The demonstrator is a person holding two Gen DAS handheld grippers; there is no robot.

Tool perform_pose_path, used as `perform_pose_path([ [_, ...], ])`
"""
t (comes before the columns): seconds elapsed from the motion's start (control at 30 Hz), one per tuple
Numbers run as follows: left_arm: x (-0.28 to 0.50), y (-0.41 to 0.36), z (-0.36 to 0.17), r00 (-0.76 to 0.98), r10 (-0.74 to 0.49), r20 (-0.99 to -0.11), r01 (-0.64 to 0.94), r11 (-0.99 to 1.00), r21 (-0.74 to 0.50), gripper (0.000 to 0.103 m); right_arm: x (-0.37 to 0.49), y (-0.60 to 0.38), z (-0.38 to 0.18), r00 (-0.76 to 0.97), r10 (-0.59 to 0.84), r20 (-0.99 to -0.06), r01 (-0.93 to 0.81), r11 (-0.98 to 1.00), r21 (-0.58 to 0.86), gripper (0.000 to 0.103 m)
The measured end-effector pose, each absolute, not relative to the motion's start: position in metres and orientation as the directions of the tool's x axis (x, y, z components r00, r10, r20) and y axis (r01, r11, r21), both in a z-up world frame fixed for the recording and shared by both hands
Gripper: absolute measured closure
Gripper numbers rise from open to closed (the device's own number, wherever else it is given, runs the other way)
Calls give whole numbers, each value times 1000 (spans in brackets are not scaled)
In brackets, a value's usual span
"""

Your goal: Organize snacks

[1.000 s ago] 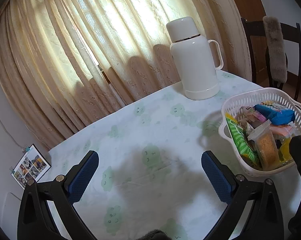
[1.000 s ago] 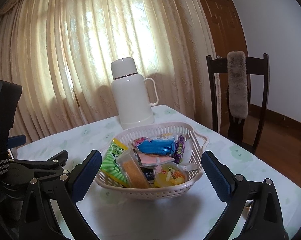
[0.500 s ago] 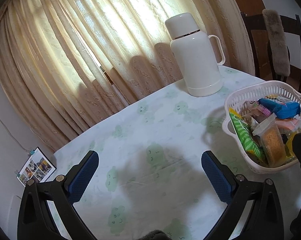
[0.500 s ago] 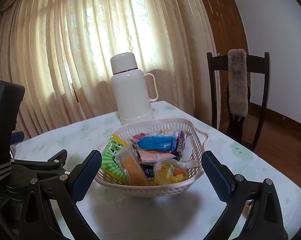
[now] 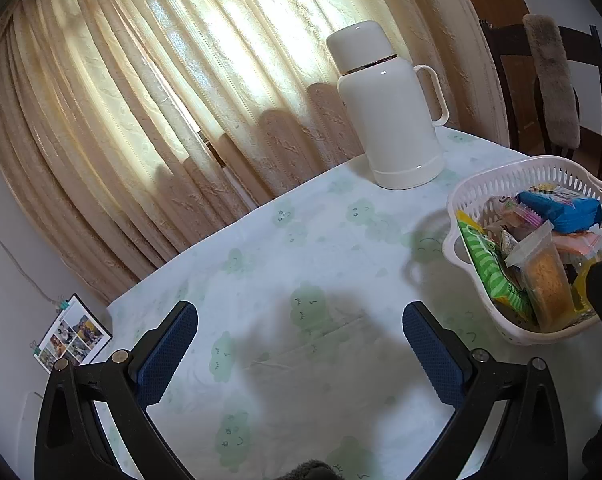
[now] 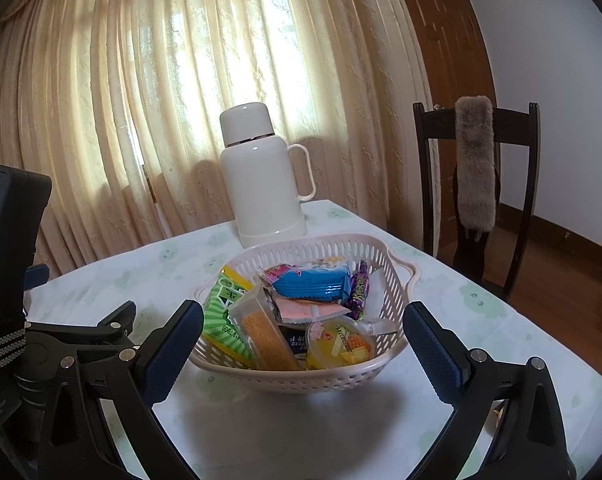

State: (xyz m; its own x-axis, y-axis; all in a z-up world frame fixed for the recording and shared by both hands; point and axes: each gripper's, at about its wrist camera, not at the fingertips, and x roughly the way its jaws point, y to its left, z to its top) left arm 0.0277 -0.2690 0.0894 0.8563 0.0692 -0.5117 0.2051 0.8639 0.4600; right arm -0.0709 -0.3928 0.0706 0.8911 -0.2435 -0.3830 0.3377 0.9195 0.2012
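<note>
Before the basket [image 6: 301, 376], the right gripper [image 6: 303, 336] and left gripper [image 5: 299, 338] were held spread wide, empty; the light basket could be pushed aside.

Black-framed left tongs [image 5: 299, 346], right tongs [image 6: 303, 346], blue textured pads [image 6: 431, 350], silver screws

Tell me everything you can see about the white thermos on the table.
The thermos is glossy white, apparently plastic or enamelled, with a domed cap, a thin metallic band below it, a loop handle on one side and a slightly wider base ring. It stands upright and closed on the tablecloth, behind the basket and before the curtain, touching nothing else.
</note>
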Motion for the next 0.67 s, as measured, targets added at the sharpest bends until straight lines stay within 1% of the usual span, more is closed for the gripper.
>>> perform_pose_path([
  [0.67,22,-267,90,861,68,-504,206,860,467,1,-70,-393,72,892,-243,-380,337,919,204,3],
])
